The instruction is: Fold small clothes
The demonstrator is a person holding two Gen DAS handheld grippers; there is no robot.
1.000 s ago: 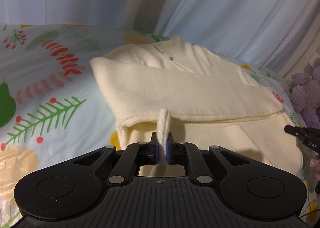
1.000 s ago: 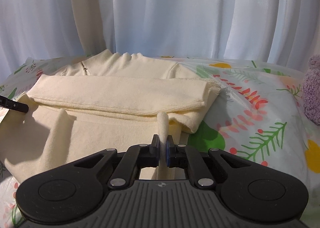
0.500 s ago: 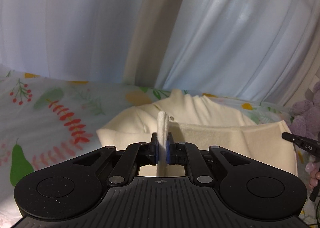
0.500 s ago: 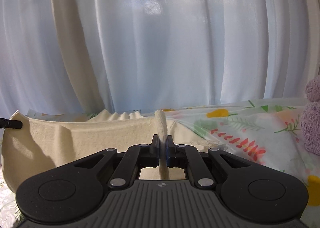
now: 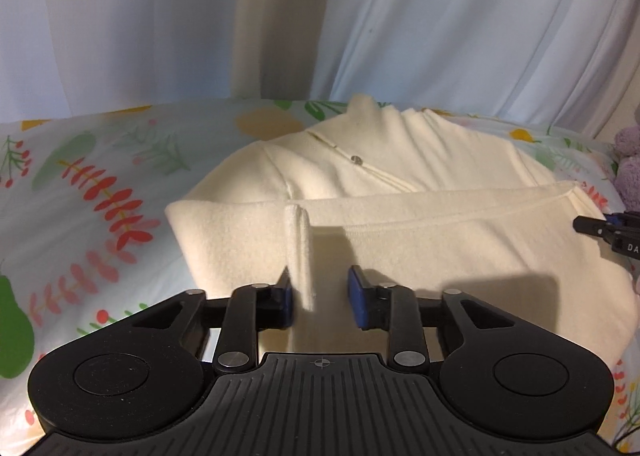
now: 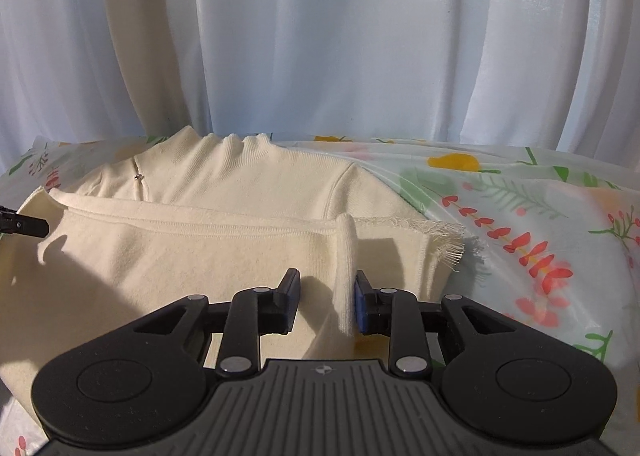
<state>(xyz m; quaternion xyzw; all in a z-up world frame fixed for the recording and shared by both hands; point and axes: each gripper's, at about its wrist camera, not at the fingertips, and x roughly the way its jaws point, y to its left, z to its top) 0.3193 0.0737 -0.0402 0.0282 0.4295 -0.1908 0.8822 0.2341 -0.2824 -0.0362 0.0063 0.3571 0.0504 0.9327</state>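
Left gripper: jaws stand apart in the lower centre of the left wrist view. A pinched ridge of cream fabric rises between them, leaning against the left pad; the right pad is clear of it, so nothing is clamped.

Right gripper: jaws are opening. A similar upright fold of fabric stands between them, lying against the right pad, with a clear gap to the left pad. The cloth is not pressed from both sides.

Cream sweater: lies across the middle of both views on a surface covered with a floral-print sheet. Its lower part is folded up over the body, the hem edge running across the frame below the collar. The ribbed collar points toward the top of the frame, with a small metal fastener on the placket just below and left of it. A frayed fabric edge shows at the fold's right end in the right wrist view.

The tip of the opposite gripper is visible at the right edge of the left wrist view and at the left edge of the right wrist view.

White curtains fill the upper half of both views. A purple plush item sits at the right edge of the left wrist view; its form cannot be told.
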